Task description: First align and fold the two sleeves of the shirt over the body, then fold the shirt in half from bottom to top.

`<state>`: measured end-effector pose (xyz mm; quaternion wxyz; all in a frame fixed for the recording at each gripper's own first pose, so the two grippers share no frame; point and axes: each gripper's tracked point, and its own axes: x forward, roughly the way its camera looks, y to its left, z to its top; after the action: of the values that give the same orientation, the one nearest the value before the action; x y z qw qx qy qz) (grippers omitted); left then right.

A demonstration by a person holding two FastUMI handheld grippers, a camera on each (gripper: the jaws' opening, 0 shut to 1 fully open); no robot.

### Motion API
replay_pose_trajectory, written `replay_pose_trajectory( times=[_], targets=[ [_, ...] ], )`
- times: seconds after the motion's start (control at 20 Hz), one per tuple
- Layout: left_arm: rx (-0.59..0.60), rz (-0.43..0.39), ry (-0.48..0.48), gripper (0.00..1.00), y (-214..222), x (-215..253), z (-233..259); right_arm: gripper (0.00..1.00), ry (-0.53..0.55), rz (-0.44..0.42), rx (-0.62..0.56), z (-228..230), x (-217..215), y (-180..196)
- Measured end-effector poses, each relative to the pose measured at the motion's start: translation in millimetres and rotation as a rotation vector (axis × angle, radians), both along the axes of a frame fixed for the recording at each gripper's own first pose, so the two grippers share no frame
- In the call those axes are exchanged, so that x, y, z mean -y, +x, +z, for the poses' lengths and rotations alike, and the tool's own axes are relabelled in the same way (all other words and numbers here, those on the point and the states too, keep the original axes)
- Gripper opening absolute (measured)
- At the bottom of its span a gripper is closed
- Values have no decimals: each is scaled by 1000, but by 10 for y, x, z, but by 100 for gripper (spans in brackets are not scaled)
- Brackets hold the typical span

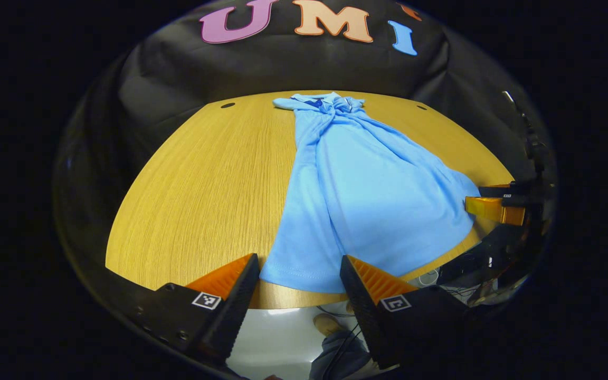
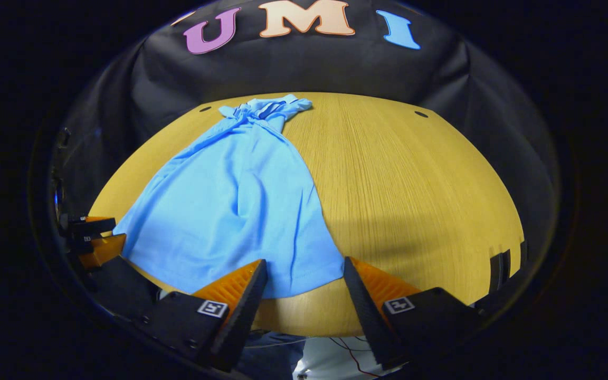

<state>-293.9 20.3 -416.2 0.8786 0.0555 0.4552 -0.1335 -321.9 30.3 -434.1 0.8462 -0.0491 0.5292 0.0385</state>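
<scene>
A light blue shirt (image 1: 367, 195) lies on the round wooden table (image 1: 203, 184), hem towards me, collar and bunched sleeves (image 1: 330, 103) at the far edge. Long creases run down its body. My left gripper (image 1: 300, 264) stands open just above the hem's left corner, nothing between its fingers. In the right gripper view the same shirt (image 2: 230, 211) spreads to the left, and my right gripper (image 2: 304, 269) is open over the hem's right corner. The right gripper (image 1: 494, 206) appears at the shirt's right edge in the left gripper view; the left gripper (image 2: 95, 237) appears at the left in the right gripper view.
The table (image 2: 415, 184) has bare wood on both sides of the shirt and small dark holes (image 1: 227, 105) near its far edge. Black cloth walls close in behind. Below the table's near edge are a pale floor, cables and a person's shoe (image 1: 328, 323).
</scene>
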Motion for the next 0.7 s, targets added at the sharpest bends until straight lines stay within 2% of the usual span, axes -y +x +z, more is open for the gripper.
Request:
replay_pose_trajectory(
  times=[0.1,0.15,0.2,0.25,0.3,0.4,0.45,0.6,0.7],
  targets=[
    [1,-14,-14,88,7,50,1,46,14,55,10,-17,-183,47],
    [-1,-22,-16,75,4,70,-19,27,-7,82,20,-5,-195,38],
    [-3,-22,-22,71,22,81,-27,8,-7,105,9,-21,-235,45],
    [-7,-13,-30,61,34,83,-25,7,24,103,-15,-27,-299,4],
    [-12,7,-52,56,56,88,-23,3,58,92,-40,-36,-351,0],
    [-48,92,-99,5,60,76,-4,3,92,77,-50,-27,-373,37],
    [-66,110,-112,0,63,83,1,2,101,78,-43,-19,-374,43],
    [-68,112,-114,0,120,83,52,3,152,71,-17,94,-492,96],
    [-27,100,-151,0,242,136,237,3,194,63,17,246,-584,216]
  ],
)
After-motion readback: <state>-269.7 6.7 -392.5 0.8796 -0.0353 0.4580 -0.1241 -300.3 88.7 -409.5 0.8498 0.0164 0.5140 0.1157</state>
